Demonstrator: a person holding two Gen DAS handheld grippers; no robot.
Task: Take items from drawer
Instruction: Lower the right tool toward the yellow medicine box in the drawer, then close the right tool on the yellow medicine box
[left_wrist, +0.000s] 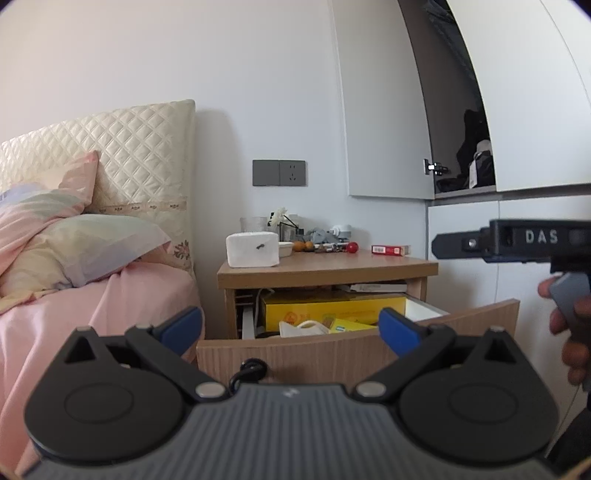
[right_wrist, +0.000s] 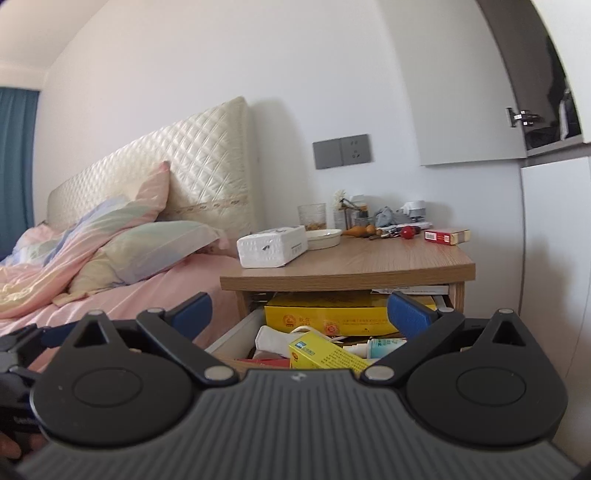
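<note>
Left gripper hangs spread wide and empty before the pulled-out drawer, whose front hides most of the contents. Right gripper, equally wide and empty, looks down into the drawer; a small yellow box lies directly ahead below it, making the right hand seem nearer.

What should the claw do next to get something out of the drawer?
Probably lower the right claw onto the small yellow box. The drawer is already open, both claws are open and empty, and that box lies on top, nearest the right claw.
</note>
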